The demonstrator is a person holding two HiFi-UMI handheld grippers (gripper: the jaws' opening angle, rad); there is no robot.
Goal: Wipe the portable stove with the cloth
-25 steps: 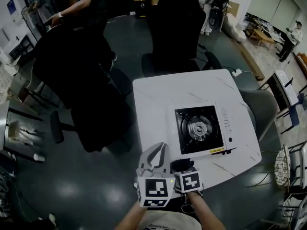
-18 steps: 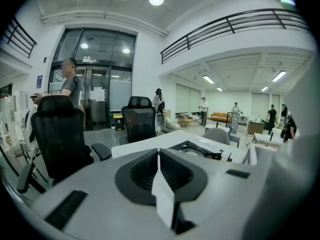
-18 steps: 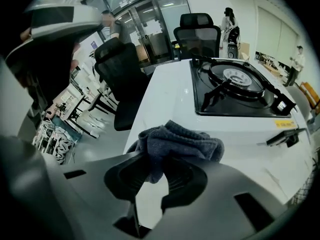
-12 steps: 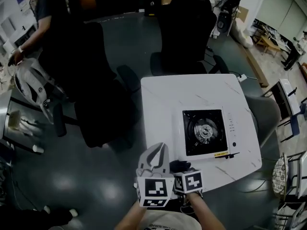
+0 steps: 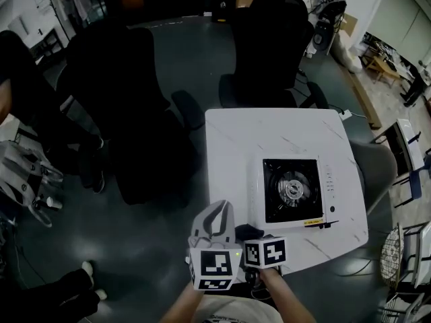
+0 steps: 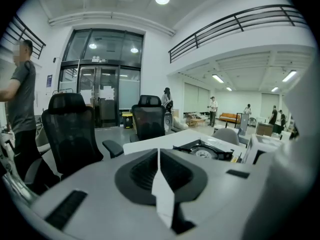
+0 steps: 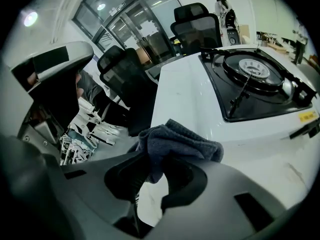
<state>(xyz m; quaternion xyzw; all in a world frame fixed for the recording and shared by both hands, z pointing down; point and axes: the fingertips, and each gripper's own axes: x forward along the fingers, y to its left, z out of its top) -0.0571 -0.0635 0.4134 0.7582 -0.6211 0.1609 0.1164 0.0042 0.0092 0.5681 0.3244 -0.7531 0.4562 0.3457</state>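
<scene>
Nearest: both grippers side by side at the desk's near edge, marker cubes facing up toward the head camera.

Left gripper (image 5: 221, 212): pale jaws pressed together along one seam, nothing between them. It hangs just off the desk's near-left corner, over grey floor. Its own view looks level across the room, not down at the work.

Right gripper (image 5: 250, 234): jaws clamped on a dark grey cloth (image 7: 180, 144). The cloth bunches out past the jaw tips in a loose wad. It is over the near-left part of the desk (image 5: 242, 147), above the surface; cannot tell whether it brushes the top. The cloth is clear of the stove, not touching it.

Portable stove (image 5: 293, 188): sits flat on the right half of the white, faintly veined desk, up and right of the cloth. White body, black square top, round metal burner in the middle with pan supports round it. Control strip along its right side, yellow label on the near edge.

Beyond the desk: a black office chair (image 5: 269, 39) pushed toward the far edge, another (image 5: 114, 106) off to the left. A person (image 6: 22, 99) in a grey shirt stands at the left, seen in the left gripper view. Farther back: glass doors, a railed upper level, small figures in the distance.
</scene>
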